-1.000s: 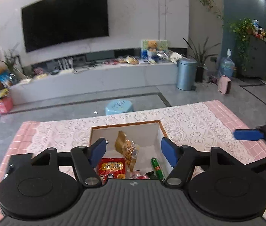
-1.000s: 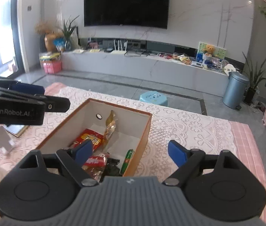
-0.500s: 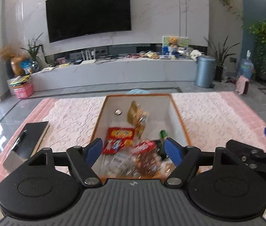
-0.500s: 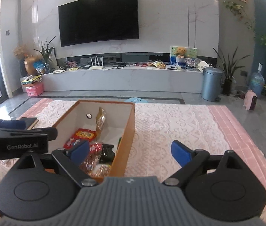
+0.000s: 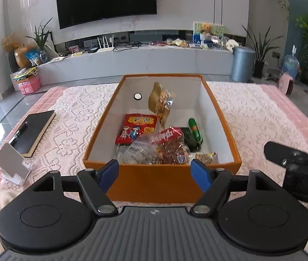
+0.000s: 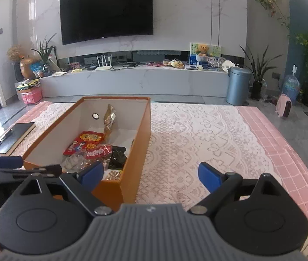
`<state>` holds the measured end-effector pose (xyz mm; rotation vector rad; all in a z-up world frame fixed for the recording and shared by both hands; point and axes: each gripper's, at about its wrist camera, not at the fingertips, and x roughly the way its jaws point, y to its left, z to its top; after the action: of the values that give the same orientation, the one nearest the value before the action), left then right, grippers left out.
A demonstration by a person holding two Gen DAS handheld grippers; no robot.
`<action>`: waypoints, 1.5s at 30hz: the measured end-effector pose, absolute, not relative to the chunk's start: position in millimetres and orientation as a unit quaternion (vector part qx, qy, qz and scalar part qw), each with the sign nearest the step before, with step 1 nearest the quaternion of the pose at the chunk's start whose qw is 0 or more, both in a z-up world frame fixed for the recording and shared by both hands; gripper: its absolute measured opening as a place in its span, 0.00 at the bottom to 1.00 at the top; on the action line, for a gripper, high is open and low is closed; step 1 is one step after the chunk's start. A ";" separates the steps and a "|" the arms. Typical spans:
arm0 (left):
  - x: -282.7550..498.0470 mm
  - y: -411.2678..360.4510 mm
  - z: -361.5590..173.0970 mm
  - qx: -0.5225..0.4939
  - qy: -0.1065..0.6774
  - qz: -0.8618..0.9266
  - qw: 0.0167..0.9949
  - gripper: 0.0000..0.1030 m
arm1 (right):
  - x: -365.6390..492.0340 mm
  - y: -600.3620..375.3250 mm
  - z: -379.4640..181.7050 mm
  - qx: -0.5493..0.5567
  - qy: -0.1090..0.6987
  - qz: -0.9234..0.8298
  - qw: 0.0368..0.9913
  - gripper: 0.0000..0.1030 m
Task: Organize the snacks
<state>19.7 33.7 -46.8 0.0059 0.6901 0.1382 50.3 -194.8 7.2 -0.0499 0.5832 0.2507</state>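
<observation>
1. The orange rectangular cardboard box [image 5: 162, 182] sat at frame centre on the lace-covered table [image 5: 251, 117], its long axis running from lower to upper frame.
2. The snack packets [image 5: 154, 143] lay piled at the box's near end; labels were illegible.
3. The left gripper [image 5: 155, 173] stood fully spread and empty.
4. The right gripper [image 6: 150, 174] stood spread wide, holding nothing.
5. The black notebook [image 5: 33, 131] lay at left.

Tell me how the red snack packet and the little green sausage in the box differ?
The red snack packet is wide, flat and printed with cartoon figures; the green sausage is a slim, rounded stick. The packet lies toward the orange box's left side, the sausage by its right wall. Both lie loose inside the box, untouched by either gripper.
</observation>
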 end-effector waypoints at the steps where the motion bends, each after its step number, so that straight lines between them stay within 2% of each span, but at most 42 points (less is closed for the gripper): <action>1: 19.8 32.5 -47.8 0.004 0.340 0.067 0.938 0.86 | 50.2 -195.6 6.2 -0.024 0.287 0.121 0.950 0.88; 45: 17.7 30.4 -44.0 -0.001 0.351 0.066 0.934 0.85 | 46.2 -200.1 9.4 -0.017 0.278 0.116 0.953 0.88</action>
<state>17.7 30.4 -44.0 -0.0011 0.7186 0.1349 46.2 -200.1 9.4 -0.0341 0.5655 0.2355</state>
